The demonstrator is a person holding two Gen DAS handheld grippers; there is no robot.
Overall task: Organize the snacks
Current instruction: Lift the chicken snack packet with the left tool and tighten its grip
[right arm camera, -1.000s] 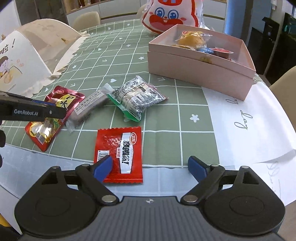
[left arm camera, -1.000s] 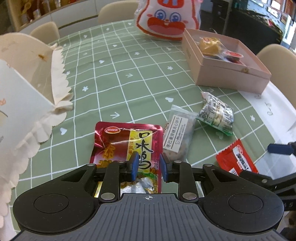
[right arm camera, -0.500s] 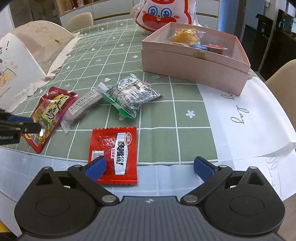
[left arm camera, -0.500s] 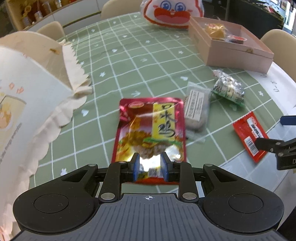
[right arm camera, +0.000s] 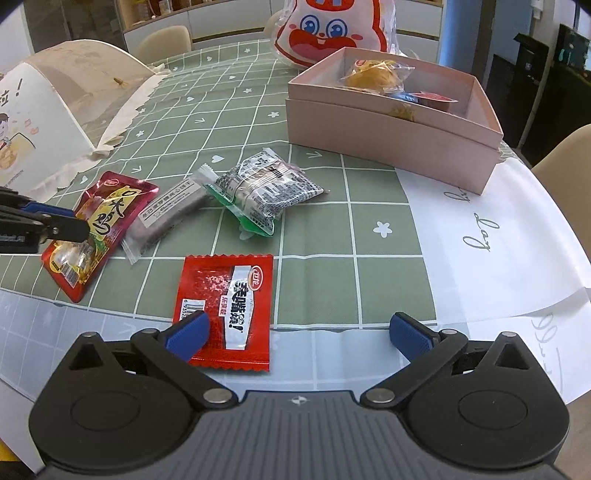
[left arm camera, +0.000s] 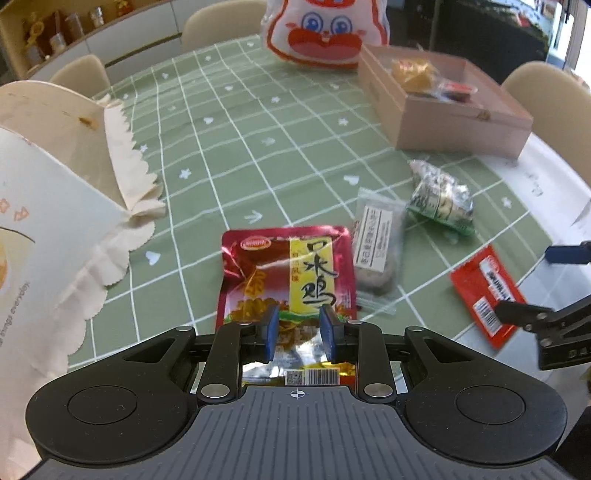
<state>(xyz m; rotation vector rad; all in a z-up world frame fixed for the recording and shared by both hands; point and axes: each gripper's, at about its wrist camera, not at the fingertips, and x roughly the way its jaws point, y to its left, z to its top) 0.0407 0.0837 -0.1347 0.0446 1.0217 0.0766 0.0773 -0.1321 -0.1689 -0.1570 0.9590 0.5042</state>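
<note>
A red chicken packet (left arm camera: 288,273) lies flat on the green checked tablecloth. My left gripper (left arm camera: 300,328) hovers over its near end, jaws a narrow gap apart with nothing pinched. Beside the packet lie a clear-wrapped brown bar (left arm camera: 376,247) and a green-and-silver packet (left arm camera: 439,195). A small red sachet (right arm camera: 225,310) lies by the table's near edge. My right gripper (right arm camera: 299,330) stands wide open above it, the left fingertip (right arm camera: 188,328) over the sachet's corner. A pink box (right arm camera: 388,136) at the back right holds a yellow pastry and a jelly cup.
A rabbit-face bag (left arm camera: 325,33) stands behind the box. A large white paper carton (left arm camera: 48,206) with scalloped edges fills the left side. A white printed sheet (right arm camera: 480,236) covers the table's right part. Beige chairs ring the table.
The right gripper's jaws have spread wider over the red sachet. The left gripper has shifted slightly above the chicken packet. None of the packets has moved.
</note>
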